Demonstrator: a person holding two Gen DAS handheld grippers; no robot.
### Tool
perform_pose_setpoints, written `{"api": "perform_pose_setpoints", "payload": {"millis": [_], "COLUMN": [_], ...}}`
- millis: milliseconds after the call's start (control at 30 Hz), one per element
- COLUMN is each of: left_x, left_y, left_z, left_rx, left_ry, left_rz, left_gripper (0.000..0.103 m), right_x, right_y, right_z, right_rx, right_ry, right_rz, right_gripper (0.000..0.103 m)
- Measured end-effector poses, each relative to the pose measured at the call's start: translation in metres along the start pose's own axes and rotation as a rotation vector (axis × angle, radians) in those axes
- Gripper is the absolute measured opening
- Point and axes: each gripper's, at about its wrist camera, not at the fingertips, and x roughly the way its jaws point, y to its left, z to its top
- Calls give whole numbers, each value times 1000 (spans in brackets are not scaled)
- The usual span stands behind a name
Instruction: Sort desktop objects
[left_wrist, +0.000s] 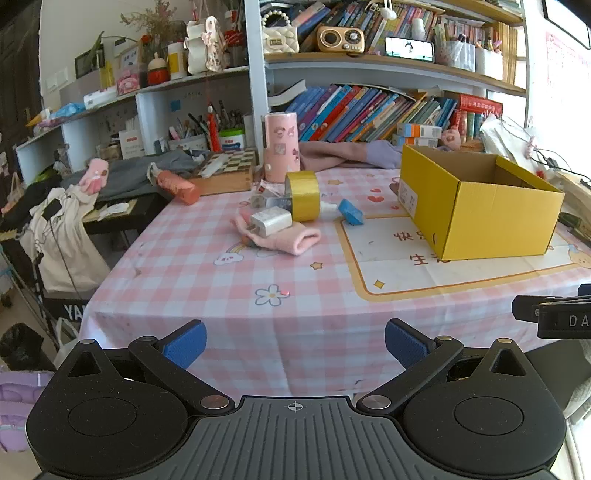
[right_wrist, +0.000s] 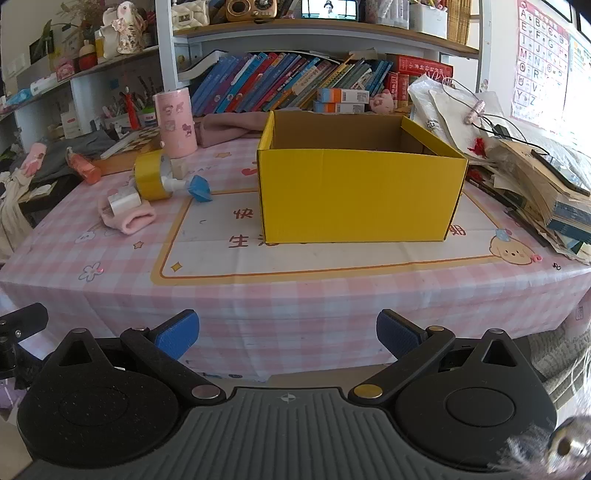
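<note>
A yellow cardboard box (left_wrist: 480, 206) (right_wrist: 358, 192) stands open-topped on the pink checked tablecloth (left_wrist: 229, 295) (right_wrist: 332, 288). Left of it lies a small pile: a yellow tape roll (left_wrist: 303, 195) (right_wrist: 149, 179), a white charger (left_wrist: 271, 220) (right_wrist: 123, 201) on a folded pink sock (left_wrist: 295, 238) (right_wrist: 129, 218), a blue wedge-shaped thing (left_wrist: 351, 211) (right_wrist: 200, 187) and a white pump bottle (right_wrist: 175, 184). My left gripper (left_wrist: 295, 345) hangs open before the table's front edge, far from the pile. My right gripper (right_wrist: 287, 334) is open too, facing the box.
A pink cylinder (left_wrist: 281, 146) (right_wrist: 175, 122), an orange bottle (left_wrist: 177, 186) and a chessboard box (left_wrist: 225, 170) stand at the back left. Bookshelves (left_wrist: 369, 110) line the rear. Stacked books and papers (right_wrist: 535, 177) crowd the right edge. The other gripper's tip (left_wrist: 554, 317) shows at right.
</note>
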Motion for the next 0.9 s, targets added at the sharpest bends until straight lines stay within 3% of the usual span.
{"api": "perform_pose_setpoints", "payload": {"millis": [700, 900], "left_x": [7, 12], "left_y": [0, 4], "left_z": [0, 0], "left_rx": [5, -7], "left_ry": [21, 42], "left_rz": [-2, -35], "left_gripper": [103, 103], "right_x": [6, 11], "right_y": [1, 1], "right_z": [0, 1], "right_rx": [0, 7], "right_ry": [15, 28], "right_rz": [1, -1], "right_gripper": [103, 103]}}
